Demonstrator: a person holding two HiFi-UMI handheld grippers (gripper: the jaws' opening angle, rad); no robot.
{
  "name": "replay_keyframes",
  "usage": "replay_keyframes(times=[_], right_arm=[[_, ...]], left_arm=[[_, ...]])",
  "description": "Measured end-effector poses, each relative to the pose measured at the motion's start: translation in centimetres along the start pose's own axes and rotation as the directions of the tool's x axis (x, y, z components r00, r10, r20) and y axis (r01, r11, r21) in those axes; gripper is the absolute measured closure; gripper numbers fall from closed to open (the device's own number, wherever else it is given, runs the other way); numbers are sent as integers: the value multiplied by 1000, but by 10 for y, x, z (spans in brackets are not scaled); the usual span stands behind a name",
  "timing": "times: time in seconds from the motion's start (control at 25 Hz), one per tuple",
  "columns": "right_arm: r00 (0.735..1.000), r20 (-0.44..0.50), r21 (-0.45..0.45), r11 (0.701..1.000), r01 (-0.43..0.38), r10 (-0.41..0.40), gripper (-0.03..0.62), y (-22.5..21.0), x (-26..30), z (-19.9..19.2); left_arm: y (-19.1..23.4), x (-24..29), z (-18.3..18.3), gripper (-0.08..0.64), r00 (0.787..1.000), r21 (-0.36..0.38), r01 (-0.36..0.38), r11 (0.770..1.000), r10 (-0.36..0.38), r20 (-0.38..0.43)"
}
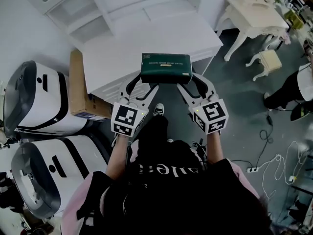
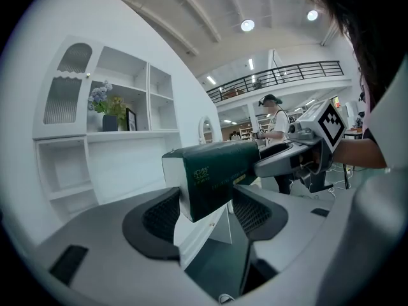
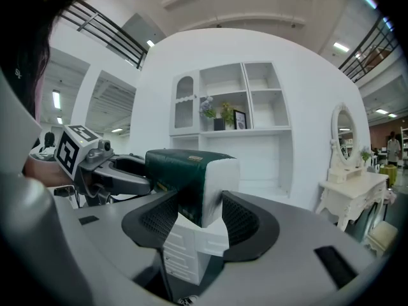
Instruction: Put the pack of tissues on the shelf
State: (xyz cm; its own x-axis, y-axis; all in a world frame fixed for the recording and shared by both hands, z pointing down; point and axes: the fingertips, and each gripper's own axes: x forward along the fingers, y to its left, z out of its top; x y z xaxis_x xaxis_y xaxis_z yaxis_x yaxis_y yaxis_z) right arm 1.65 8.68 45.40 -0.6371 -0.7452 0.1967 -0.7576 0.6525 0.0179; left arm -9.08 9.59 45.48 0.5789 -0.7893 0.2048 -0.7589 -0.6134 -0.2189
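Observation:
A dark green pack of tissues (image 1: 166,68) with white ends is held in the air between both grippers, above the front edge of a white cabinet top (image 1: 146,45). My left gripper (image 1: 140,84) is shut on the pack's left end (image 2: 207,182). My right gripper (image 1: 191,83) is shut on its right end (image 3: 194,180). The white shelf unit (image 3: 233,126) stands ahead with open compartments; a lower open shelf (image 2: 115,164) shows in the left gripper view.
Flowers and a small frame (image 3: 223,116) sit on an upper shelf. A white dressing table (image 1: 254,16) and stool (image 1: 266,60) stand at right. A cardboard box (image 1: 80,89) and white machines (image 1: 39,104) lie at left. A person (image 2: 274,129) stands far off.

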Motion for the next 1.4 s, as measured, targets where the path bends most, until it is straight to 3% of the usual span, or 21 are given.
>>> replay_keyframes(times=[0.72,1.12,1.4], right_arm=[[993,-41,17,993,114,-113,353,-147,158,46],[989,-44,2,990,138,-138,353,-184,236,67],[989,-37,-3,990,143,-143,353,-195,257,75]], left_arm=[[140,185,18,302,992,-15,128,992,-128,14],[214,238,19,302,990,-19,135,991,-134,47],[235,255,22,302,991,-31,120,992,-118,69]])
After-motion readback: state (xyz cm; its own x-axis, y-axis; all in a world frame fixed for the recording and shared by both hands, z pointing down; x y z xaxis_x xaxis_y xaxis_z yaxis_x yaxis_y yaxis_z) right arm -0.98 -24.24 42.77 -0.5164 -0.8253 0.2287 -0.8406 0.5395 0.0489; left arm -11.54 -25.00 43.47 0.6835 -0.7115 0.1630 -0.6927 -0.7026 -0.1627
